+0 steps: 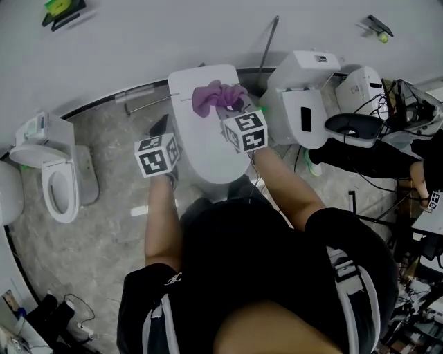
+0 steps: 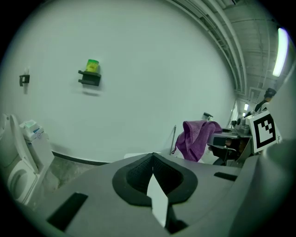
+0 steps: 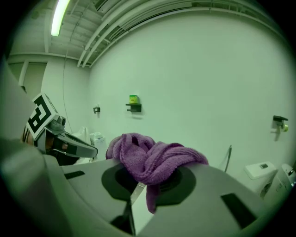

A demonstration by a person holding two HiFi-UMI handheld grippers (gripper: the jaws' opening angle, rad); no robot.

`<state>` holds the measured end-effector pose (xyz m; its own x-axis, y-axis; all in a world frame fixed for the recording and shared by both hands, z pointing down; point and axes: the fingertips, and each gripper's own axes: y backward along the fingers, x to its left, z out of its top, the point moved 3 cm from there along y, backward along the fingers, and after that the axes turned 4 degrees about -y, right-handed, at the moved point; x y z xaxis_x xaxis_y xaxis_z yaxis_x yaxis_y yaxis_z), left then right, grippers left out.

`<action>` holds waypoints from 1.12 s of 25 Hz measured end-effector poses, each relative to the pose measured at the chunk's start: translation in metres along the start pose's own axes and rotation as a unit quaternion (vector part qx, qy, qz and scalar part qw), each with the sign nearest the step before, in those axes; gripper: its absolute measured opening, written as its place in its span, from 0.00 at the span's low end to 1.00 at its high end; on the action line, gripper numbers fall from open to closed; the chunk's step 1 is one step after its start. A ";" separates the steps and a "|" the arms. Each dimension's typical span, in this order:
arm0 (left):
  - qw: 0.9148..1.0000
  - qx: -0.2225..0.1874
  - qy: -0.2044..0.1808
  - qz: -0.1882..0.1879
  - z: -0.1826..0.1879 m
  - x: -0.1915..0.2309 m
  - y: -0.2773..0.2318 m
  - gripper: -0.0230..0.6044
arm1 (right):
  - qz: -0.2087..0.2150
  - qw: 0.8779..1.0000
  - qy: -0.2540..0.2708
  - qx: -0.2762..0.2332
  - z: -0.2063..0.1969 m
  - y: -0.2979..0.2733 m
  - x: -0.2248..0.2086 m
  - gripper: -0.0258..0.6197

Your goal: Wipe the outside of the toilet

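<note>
Toilet (image 1: pixel 183 86), glossy white, lid (image 1: pixel 208 148) down (purple cloth (image 1: pixel 216 97) in right tongs (image 3: pixel 148 185)).

No home bathroom, this: it looks like a test or demo room for toilets. Several stand side by side along one curved white wall (image 1: pixel 173 34). There's a closed toilet (image 1: pixel 208 138) in the middle, an open-seated toilet (image 1: pixel 59 187) to its left and another white unit (image 1: pixel 301 97) to its right. The marbled grey floor (image 1: pixel 104 228) carries loose cables (image 1: pixel 398 93) and gear at the right edge. Overhead run bare ceiling pipes (image 3: pixel 138 14) and a tube light (image 3: pixel 60 16).
</note>
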<state>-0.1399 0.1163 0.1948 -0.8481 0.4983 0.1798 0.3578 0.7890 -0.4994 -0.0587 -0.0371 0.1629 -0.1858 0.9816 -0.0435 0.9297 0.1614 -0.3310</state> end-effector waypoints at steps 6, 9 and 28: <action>0.999 0.008 0.018 0.035 0.006 0.003 -0.043 0.05 | 0.046 0.998 0.026 0.029 -0.007 -0.051 -0.019 0.15; 0.998 0.027 0.035 0.044 -0.006 0.001 -0.066 0.05 | 0.072 0.995 0.040 0.049 -0.021 -0.080 -0.032 0.15; 0.988 0.064 0.112 0.085 -0.111 0.056 -0.239 0.05 | 0.235 0.939 0.211 0.140 -0.199 -0.337 -0.068 0.15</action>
<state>-0.2297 -0.0046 0.4190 -0.6667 0.6986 0.2598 0.4237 0.6420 -0.6390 -0.2961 -0.1382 0.4648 0.4208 0.9002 0.1116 0.7472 -0.2743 -0.6054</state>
